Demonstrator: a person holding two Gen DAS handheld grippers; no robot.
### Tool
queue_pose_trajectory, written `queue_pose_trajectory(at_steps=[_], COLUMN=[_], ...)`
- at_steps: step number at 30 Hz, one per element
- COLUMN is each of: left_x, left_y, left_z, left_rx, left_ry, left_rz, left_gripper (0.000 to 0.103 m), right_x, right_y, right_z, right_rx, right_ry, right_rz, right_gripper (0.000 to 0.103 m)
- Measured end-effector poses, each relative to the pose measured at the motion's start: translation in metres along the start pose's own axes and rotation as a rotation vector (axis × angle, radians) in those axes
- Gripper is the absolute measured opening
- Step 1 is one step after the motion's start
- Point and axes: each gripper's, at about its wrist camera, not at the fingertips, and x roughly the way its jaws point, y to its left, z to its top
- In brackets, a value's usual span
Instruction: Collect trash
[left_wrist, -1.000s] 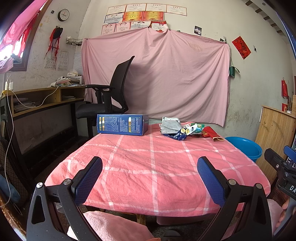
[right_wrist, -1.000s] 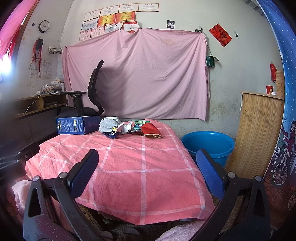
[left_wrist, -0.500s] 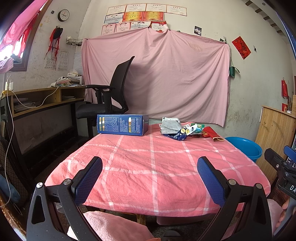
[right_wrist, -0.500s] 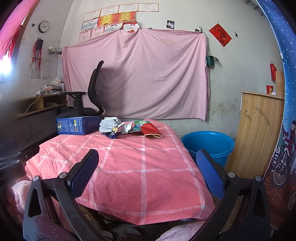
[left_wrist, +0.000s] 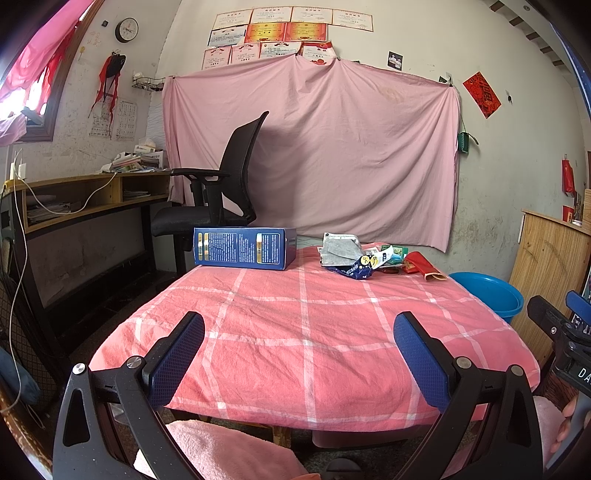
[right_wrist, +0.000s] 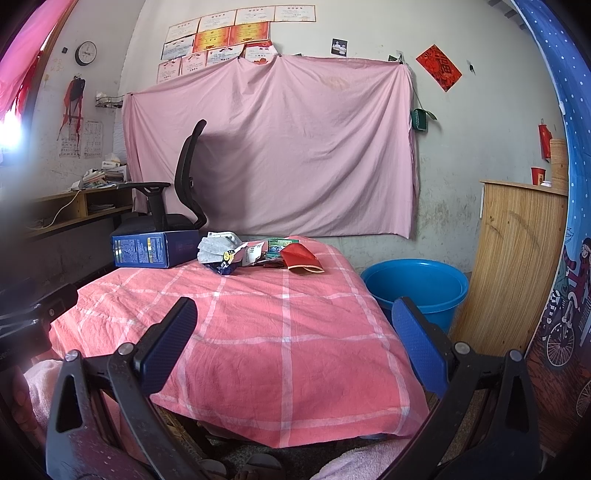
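Observation:
A heap of trash (left_wrist: 364, 256) lies at the far end of the pink checked table (left_wrist: 303, 332): a grey mask, crumpled wrappers and a red packet (left_wrist: 423, 264). It also shows in the right wrist view (right_wrist: 255, 254). A blue box (left_wrist: 243, 248) lies left of the heap. A blue plastic bucket (right_wrist: 415, 288) stands on the floor right of the table. My left gripper (left_wrist: 299, 350) is open and empty at the near table edge. My right gripper (right_wrist: 293, 339) is open and empty, also at the near edge, far from the trash.
A black office chair (left_wrist: 218, 199) stands behind the table's far left corner. A wooden desk (left_wrist: 85, 199) runs along the left wall. A wooden cabinet (right_wrist: 517, 266) stands at the right beside the bucket. A pink sheet (left_wrist: 314, 155) hangs on the back wall.

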Motion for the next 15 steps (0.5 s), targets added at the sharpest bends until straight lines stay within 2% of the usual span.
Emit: queue_pose_trajectory(at_steps=[15], left_x=[-0.0001], left_y=[0.0010], left_z=[-0.0017], left_rx=[-0.007], left_ry=[0.007], left_rz=[-0.003], left_gripper=[0.100], right_x=[0.0019], right_y=[-0.0021], right_z=[-0.0006], right_rx=[0.014], right_ry=[0.007], right_rz=[0.000], right_gripper=[0.103])
